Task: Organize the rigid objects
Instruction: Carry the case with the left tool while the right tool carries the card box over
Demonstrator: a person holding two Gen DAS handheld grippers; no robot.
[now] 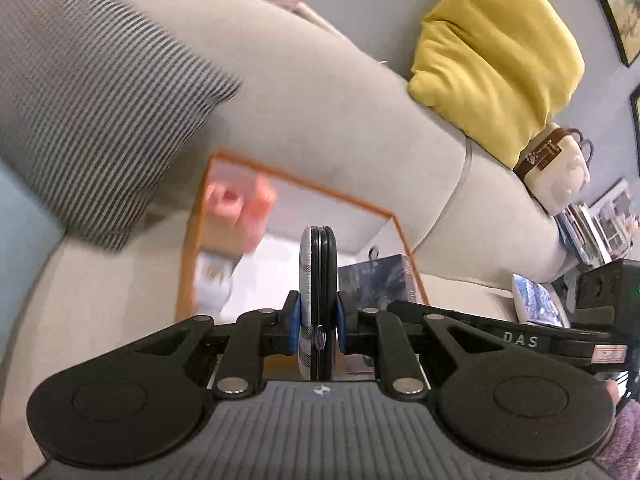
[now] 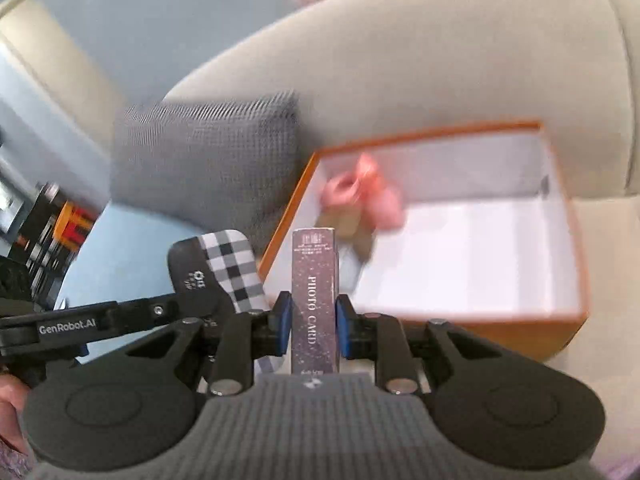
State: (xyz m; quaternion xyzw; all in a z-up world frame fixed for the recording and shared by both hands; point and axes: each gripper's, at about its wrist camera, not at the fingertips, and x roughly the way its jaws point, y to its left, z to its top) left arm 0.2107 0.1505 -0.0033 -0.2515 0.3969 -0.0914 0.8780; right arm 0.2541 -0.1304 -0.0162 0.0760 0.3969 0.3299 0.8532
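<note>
My left gripper (image 1: 318,320) is shut on a flat black case with a checkered cover (image 1: 318,280), held on edge over the near rim of an orange-edged white box (image 1: 304,182). My right gripper (image 2: 311,324) is shut on a dark, speckled "PHOTO CARD" box (image 2: 314,292), held upright just in front of the same orange-edged white box (image 2: 552,312). Pink objects (image 2: 360,196) lie blurred in the white box's far left corner. In the right wrist view the checkered case (image 2: 224,268) and the left gripper's arm (image 2: 80,326) show at the left.
The box sits on a beige sofa (image 1: 320,100). A grey striped cushion (image 1: 92,92) lies left of it and a yellow cushion (image 1: 496,52) at the back right. A white pot with a brown band (image 1: 556,168) and stacked booklets (image 1: 592,232) are at the right.
</note>
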